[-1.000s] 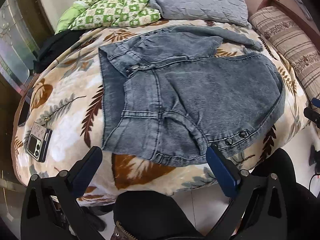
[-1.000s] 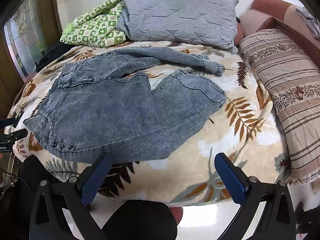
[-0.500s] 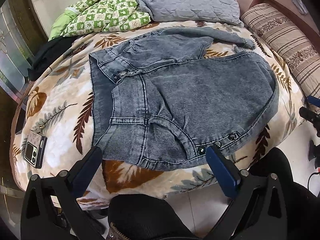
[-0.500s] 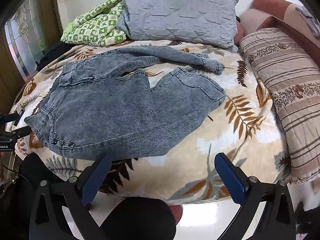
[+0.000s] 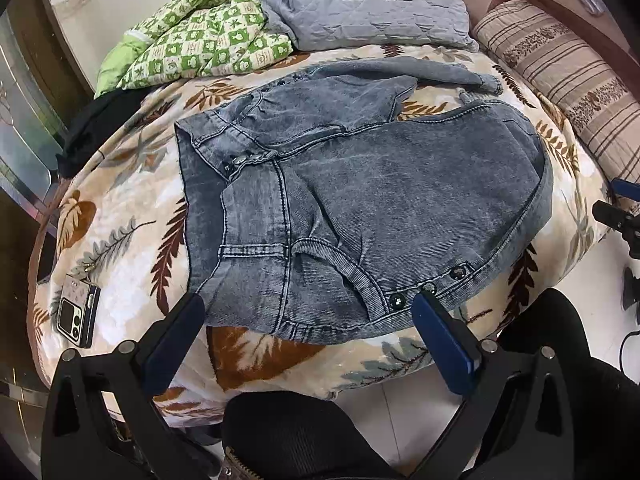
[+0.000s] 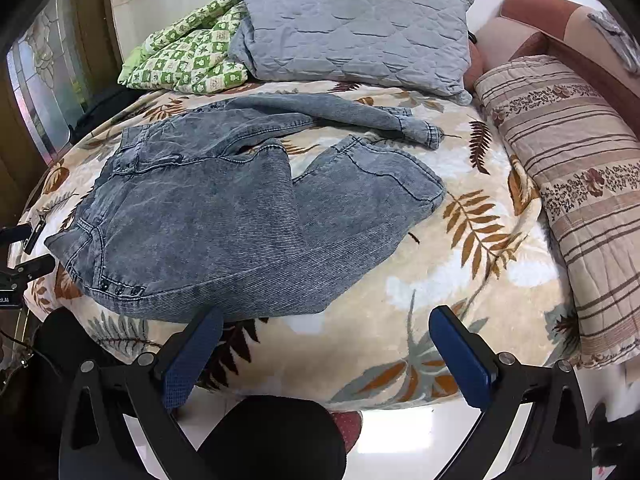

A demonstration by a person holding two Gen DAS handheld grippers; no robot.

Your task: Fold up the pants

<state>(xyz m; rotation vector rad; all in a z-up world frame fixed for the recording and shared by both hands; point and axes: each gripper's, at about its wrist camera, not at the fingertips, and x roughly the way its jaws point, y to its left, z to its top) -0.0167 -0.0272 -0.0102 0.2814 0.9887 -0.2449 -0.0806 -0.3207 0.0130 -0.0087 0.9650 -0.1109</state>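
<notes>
Grey-blue denim pants (image 5: 360, 208) lie loosely spread on a leaf-print bedspread (image 5: 132, 208), waistband toward the left, legs bent toward the right. They also show in the right wrist view (image 6: 224, 216), where one leg runs along the back and the other is folded at the front. My left gripper (image 5: 308, 312) is open and empty, just before the near waistband edge. My right gripper (image 6: 326, 326) is open and empty, over the bed's front edge beside the pants' near hem.
A phone (image 5: 78, 314) lies on the bed's left edge. A grey pillow (image 6: 352, 28), a green checked quilt (image 6: 188, 56) and a striped bolster (image 6: 576, 184) lie around the back and right. White floor (image 6: 400, 432) lies below the bed edge.
The left wrist view shifted slightly, with the pants first sliding left and down, then back up. The right wrist view has barely changed. Both grippers stay open.
</notes>
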